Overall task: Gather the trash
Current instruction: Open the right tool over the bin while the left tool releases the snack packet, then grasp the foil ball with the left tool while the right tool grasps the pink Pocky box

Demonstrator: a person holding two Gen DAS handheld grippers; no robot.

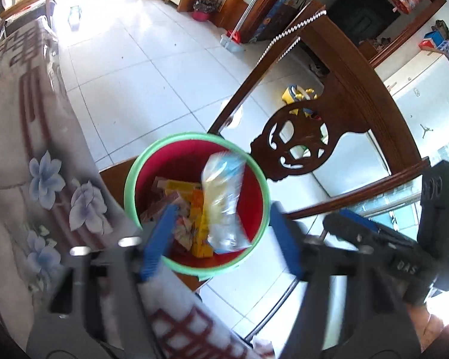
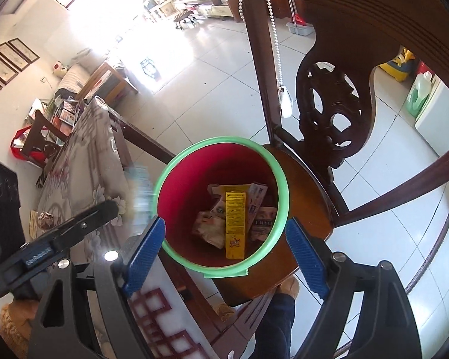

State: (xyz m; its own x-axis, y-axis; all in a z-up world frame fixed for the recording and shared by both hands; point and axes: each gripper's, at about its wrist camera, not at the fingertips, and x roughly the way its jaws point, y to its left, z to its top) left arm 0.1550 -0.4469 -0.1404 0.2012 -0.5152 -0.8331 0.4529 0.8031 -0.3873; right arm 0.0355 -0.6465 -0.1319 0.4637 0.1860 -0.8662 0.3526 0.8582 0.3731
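A red bin [image 1: 194, 161] [image 2: 194, 179] with a green rim was seen standing on the seat of a carved wooden chair [image 1: 299, 140] [image 2: 329, 113], just beside the edge of the bench [image 1: 21, 119] [image 2: 86, 149]. Inside the bin, a yellow box [image 1: 199, 227] [image 2: 235, 221] was seen lying among crumpled wrappers [image 1: 184, 229] [image 2: 209, 227]. In the left wrist view a clear plastic bag [image 1: 224, 200], blurred, was seen above the box within the bin's mouth; whether it was touching the other trash could not be told. In the right wrist view only a pale blur was seen at the bin's left rim.

The left gripper [image 1: 221, 236] [image 2: 57, 233] was held over the bin with its blue pads apart, one at each side of the bin's near rim, and nothing was pressed between them. The right gripper [image 2: 224, 245] [image 1: 380, 233] was likewise held with its pads wide apart over the bin's near rim, with nothing clamped. The two were seen side by side, each at the edge of the other's view.

The bench was covered by a cloth printed with pale blue flowers and dark red lattice. A small crumpled piece [image 2: 45, 220] was seen lying on it, well apart from the bin. A beaded cord [image 1: 290, 30] [image 2: 274, 36] was hung over the chair back. White floor tiles [image 1: 134, 68] [image 2: 194, 83] were spread beyond, and a dark trouser leg [image 2: 275, 323] was seen beneath the chair seat.
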